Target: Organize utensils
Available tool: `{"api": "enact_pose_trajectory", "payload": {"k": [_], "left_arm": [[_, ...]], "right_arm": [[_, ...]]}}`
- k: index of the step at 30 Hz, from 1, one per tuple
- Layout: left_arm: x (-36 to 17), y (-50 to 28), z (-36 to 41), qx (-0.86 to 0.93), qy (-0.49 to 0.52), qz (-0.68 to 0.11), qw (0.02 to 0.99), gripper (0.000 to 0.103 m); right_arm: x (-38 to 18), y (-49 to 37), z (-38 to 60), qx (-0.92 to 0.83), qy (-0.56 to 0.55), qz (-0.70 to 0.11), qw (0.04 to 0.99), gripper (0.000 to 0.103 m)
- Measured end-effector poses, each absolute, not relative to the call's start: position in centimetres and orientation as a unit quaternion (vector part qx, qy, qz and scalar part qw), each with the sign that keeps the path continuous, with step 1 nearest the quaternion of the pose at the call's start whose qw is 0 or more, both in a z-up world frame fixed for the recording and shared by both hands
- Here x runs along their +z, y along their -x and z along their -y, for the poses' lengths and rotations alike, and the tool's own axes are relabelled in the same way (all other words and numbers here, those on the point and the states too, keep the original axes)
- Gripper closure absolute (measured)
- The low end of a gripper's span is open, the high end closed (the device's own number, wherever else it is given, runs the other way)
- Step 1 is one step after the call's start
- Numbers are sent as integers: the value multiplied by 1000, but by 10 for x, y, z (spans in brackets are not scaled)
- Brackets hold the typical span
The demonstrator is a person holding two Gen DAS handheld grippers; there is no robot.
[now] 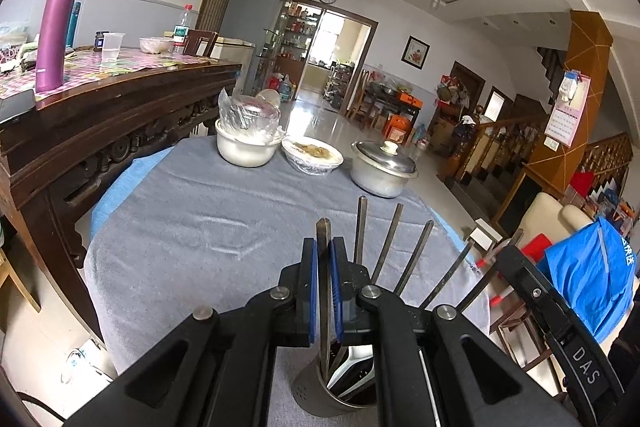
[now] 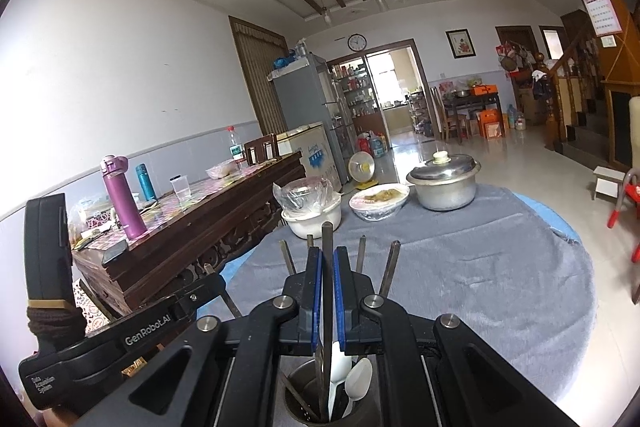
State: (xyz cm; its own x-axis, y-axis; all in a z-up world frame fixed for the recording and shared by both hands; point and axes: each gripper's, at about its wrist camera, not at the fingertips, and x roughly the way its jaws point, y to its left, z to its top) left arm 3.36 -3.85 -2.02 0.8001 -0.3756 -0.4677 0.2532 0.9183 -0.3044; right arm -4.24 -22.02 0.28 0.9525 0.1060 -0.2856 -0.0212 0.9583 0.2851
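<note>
A perforated metal utensil holder [image 1: 320, 393] stands on the grey cloth at the near edge; it also shows in the right wrist view [image 2: 298, 401]. Several metal chopsticks [image 1: 390, 241] fan out of it, with white spoons [image 2: 356, 379] inside. My left gripper [image 1: 324, 281] is shut on one metal chopstick [image 1: 323, 239] that stands upright over the holder. My right gripper [image 2: 328, 291] is shut on another metal chopstick [image 2: 327, 243], also upright over the holder. The left gripper's body [image 2: 132, 335] shows at the left of the right wrist view.
On the round table's grey cloth [image 1: 200, 219] stand a white bowl with a plastic bag [image 1: 248, 143], a wrapped dish of food [image 1: 312, 153] and a lidded metal pot [image 1: 382, 167]. A dark wooden sideboard [image 1: 120, 107] with a purple bottle [image 1: 56, 31] stands left.
</note>
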Motion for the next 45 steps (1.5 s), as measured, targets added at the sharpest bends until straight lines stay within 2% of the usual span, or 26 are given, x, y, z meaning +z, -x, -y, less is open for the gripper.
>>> {"api": "enact_pose_trajectory", "payload": {"k": [34, 36, 37, 38, 39, 40, 41, 45], "left_arm": [[-38, -51, 55, -170, 88, -322, 927, 96], [-40, -53, 56, -175, 86, -328, 924, 96], [-40, -53, 57, -174, 83, -329, 925, 95], [-41, -53, 58, -172, 77, -330, 925, 87], [-41, -53, 59, -172, 73, -332, 924, 80], [-42, -53, 60, -172, 69, -334, 924, 63], [-42, -52, 60, -169, 68, -334, 925, 50], [-42, -51, 58, -156, 56, -333, 928, 40]], "right_arm": [[-10, 28, 234, 25, -178, -167, 969, 96], [-10, 28, 236, 25, -184, -169, 968, 91], [-11, 28, 238, 24, -188, -170, 967, 80], [-11, 28, 241, 23, -194, -170, 966, 70], [-12, 29, 243, 21, -198, -167, 966, 66], [-12, 30, 245, 16, -201, -165, 965, 60], [-12, 31, 246, 14, -202, -163, 966, 59], [-10, 34, 253, 1, -203, -156, 967, 59]]}}
